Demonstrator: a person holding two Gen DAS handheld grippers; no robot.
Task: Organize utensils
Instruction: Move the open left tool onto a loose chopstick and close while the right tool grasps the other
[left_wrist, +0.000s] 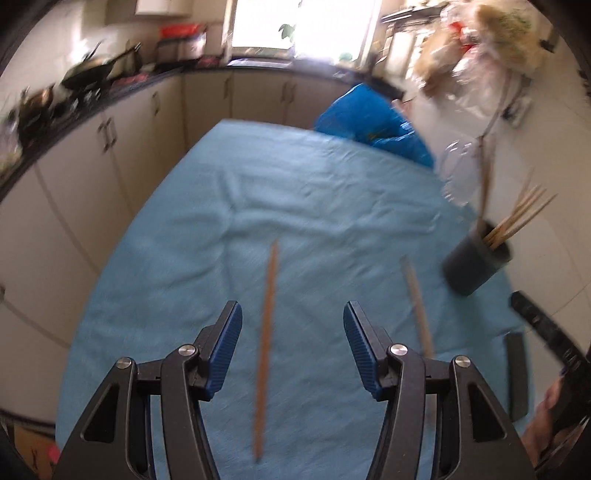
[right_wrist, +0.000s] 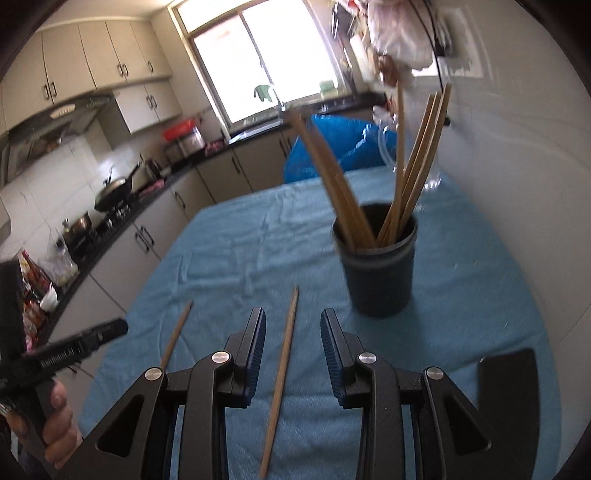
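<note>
Two wooden chopsticks lie on the blue tablecloth. In the left wrist view one chopstick lies between my open left gripper's fingers, below them; the other chopstick lies to the right. In the right wrist view my right gripper is open above one chopstick; the other chopstick lies to its left. A dark cup with several chopsticks stands ahead right, also in the left wrist view.
A flat black object lies at the table's right edge. A blue bag and a clear glass jar stand at the far end. Kitchen counter with pans runs along the left. A white wall is at right.
</note>
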